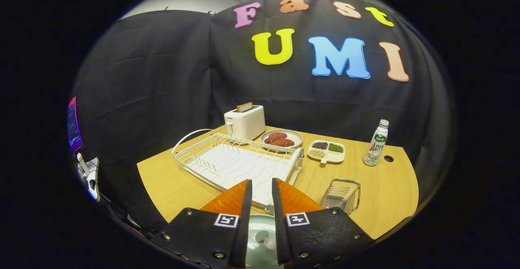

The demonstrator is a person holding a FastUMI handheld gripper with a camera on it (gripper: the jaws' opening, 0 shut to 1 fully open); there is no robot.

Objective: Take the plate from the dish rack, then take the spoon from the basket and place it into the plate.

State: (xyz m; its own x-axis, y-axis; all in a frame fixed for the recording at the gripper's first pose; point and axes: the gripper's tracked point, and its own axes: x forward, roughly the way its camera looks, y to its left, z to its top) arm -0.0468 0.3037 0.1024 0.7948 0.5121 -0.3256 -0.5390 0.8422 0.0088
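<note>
Your gripper [262,187] stood with its fingers narrow and nothing pressed between them. The plate [260,230] lay at the bench's [386,191] near edge, under the fingers, with what looked like the spoon [266,239] in it. The dish rack [235,163] and basket [342,196] both looked bare. Judged: the task was nearly or fully done.

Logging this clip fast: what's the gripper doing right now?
Gripper: fingers nearly together with a narrow gap, nothing between them. They hover over the pale green plate, which has something small lying on it.
</note>
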